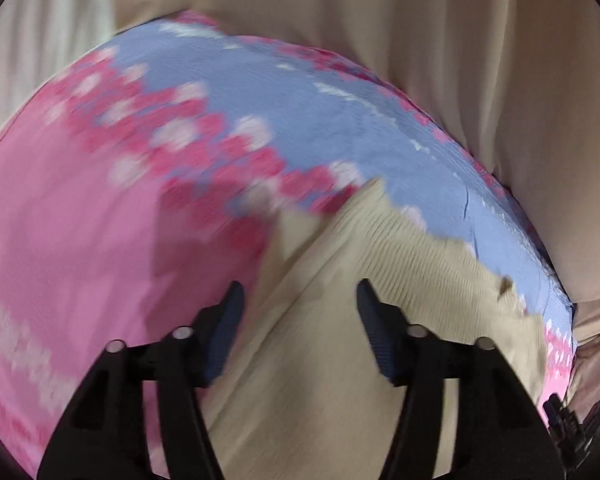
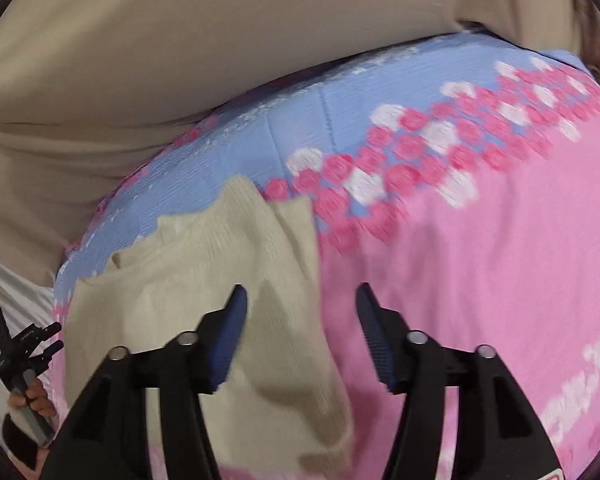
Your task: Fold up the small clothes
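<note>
A small cream knitted garment (image 1: 380, 280) lies on a pink and blue flowered cloth (image 1: 80, 240). My left gripper (image 1: 300, 300) is open and empty, its jaws wide apart just above the garment. In the right wrist view the same garment (image 2: 204, 280) lies at lower left on the flowered cloth (image 2: 480, 260). My right gripper (image 2: 300, 304) is open and empty, its left finger over the garment's right edge and its right finger over the pink cloth. The left gripper (image 2: 24, 344) also shows at the far left of that view, held in a hand.
Beige fabric (image 1: 440, 40) hangs behind the flowered cloth, also seen in the right wrist view (image 2: 180, 40). The cloth's far edge runs along the blue band. A white pleated surface (image 2: 4, 288) shows at the left.
</note>
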